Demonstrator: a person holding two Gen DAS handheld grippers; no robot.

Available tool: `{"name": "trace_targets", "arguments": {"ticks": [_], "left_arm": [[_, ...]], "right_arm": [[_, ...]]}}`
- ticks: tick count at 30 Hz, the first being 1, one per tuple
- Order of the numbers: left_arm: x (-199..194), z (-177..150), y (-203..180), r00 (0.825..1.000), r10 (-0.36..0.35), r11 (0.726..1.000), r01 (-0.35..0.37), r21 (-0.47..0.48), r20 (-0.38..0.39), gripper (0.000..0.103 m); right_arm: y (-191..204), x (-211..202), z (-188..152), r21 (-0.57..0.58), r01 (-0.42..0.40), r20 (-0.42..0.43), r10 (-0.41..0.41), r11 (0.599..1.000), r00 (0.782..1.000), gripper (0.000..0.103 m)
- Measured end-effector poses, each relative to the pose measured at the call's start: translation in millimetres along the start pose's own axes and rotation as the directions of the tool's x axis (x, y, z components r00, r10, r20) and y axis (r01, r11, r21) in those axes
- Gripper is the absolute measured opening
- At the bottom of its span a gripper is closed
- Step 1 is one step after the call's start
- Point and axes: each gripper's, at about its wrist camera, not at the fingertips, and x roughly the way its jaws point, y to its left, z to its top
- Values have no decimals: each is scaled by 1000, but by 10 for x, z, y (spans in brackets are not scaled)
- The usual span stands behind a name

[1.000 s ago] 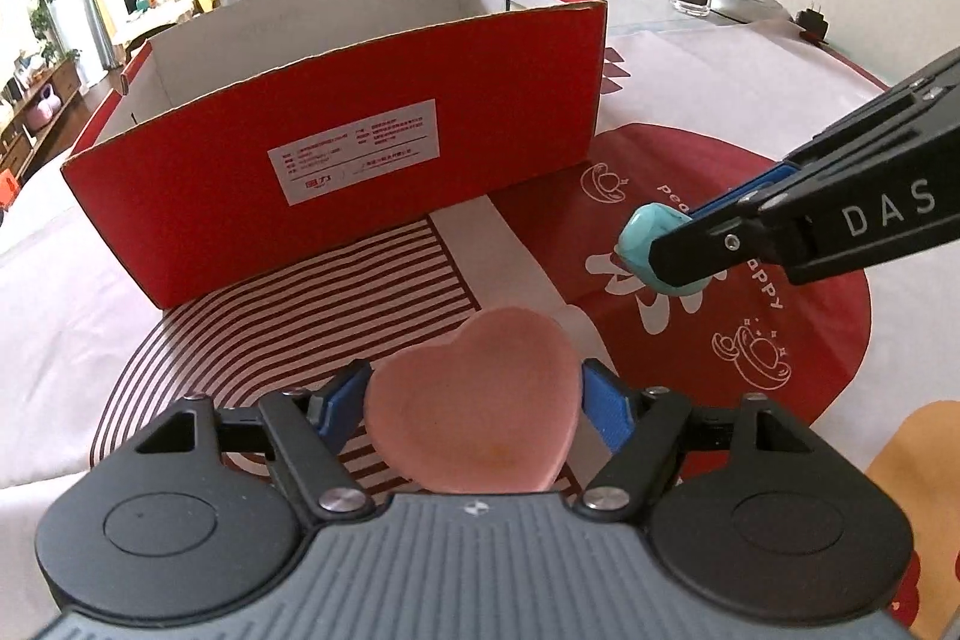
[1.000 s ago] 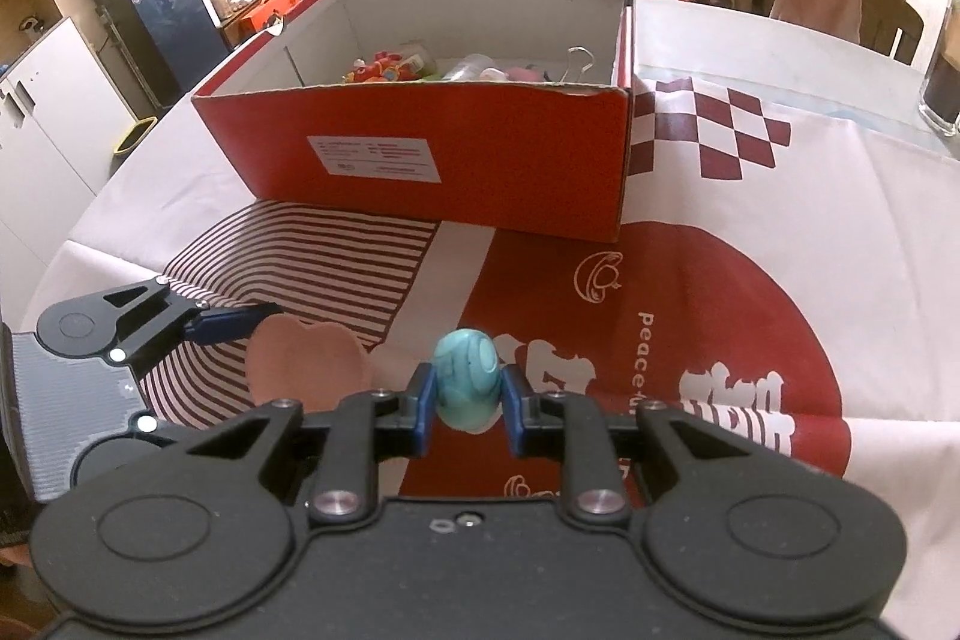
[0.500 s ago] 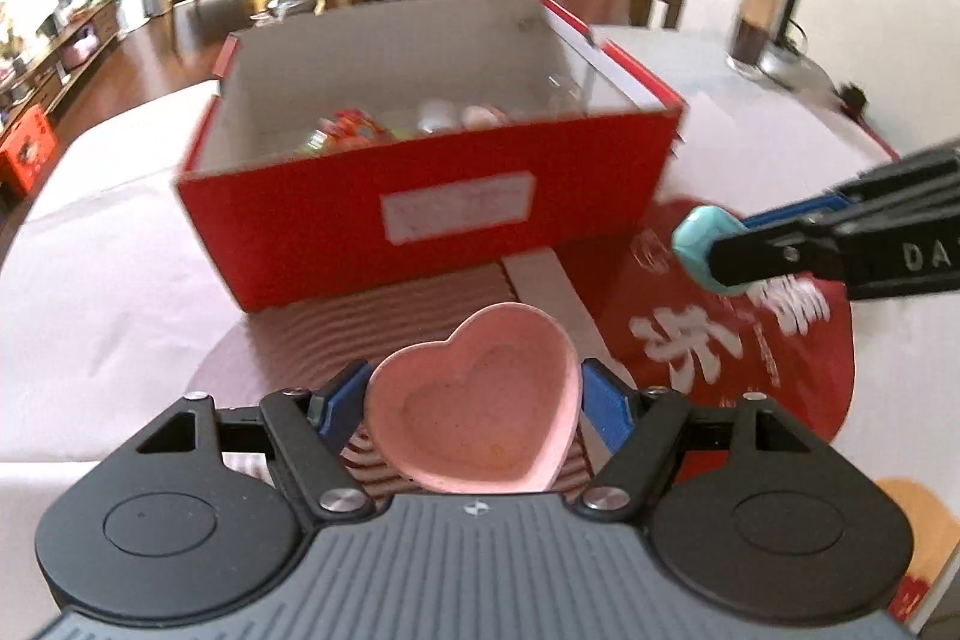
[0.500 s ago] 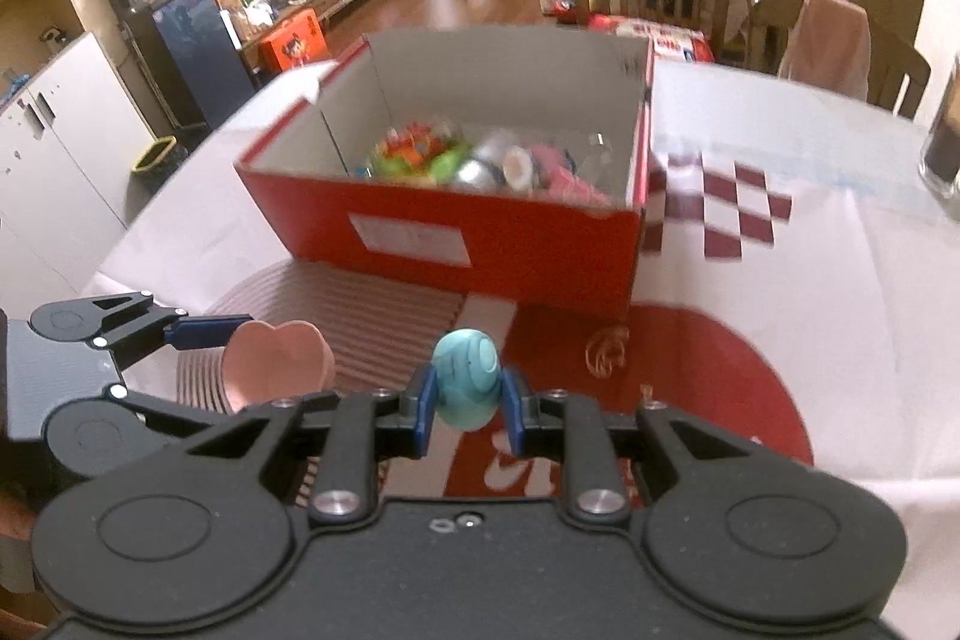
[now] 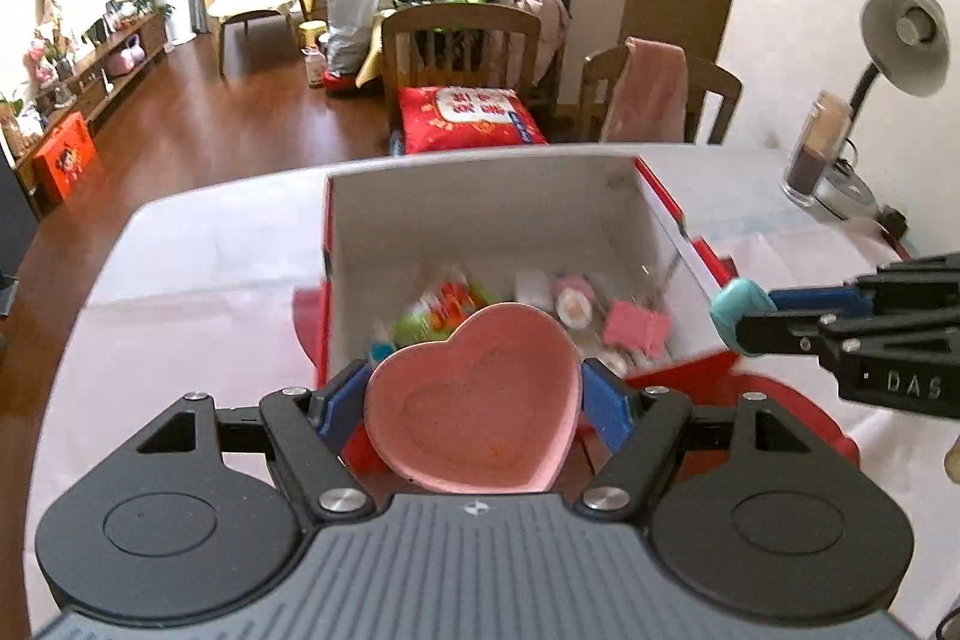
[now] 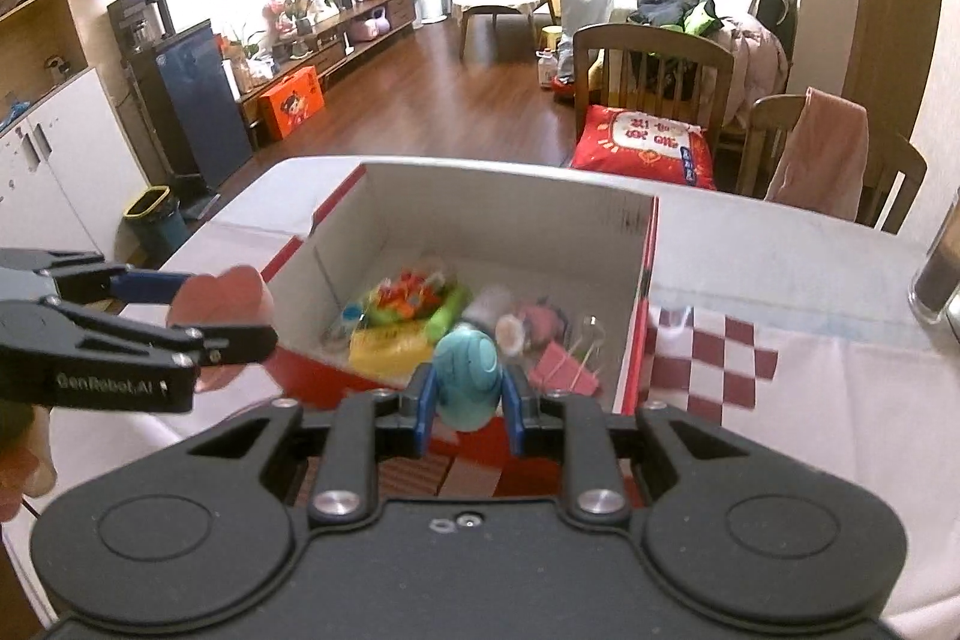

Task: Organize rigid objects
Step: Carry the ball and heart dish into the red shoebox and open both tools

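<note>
Heart dish (image 5: 474,400) | clamped between left jaws | teal ball (image 6: 467,377) | clamped between right jaws

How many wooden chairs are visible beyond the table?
2: one wooden chair behind the red cushion, another to its right, draped with a pink cloth. Others may be hidden.

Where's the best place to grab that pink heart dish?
By its two curved side edges, coming from the pointed end, as the left gripper holds it now. The pink heart dish is shallow with a raised rim, so the pads probably sit firmly against opposite sides.
</note>
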Motion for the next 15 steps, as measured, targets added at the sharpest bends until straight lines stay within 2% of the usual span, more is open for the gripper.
{"name": "trace_targets", "arguments": {"ticks": [5,8,15], "left_arm": [[231,202,66,1000,20,1000,-20,-6,-17,75],[439,279,102,998,12,1000,-14,-28,-59,75],[868,400,86,994,41,999,-42,-15,-102,75]], "right_arm": [[-35,210,137,-23,29,-3,-29,999,1000,22],[-84,372,174,-25,46,-20,-47,999,999,22],[-200,744,141,-30,91,-66,-93,995,994,22]]}}
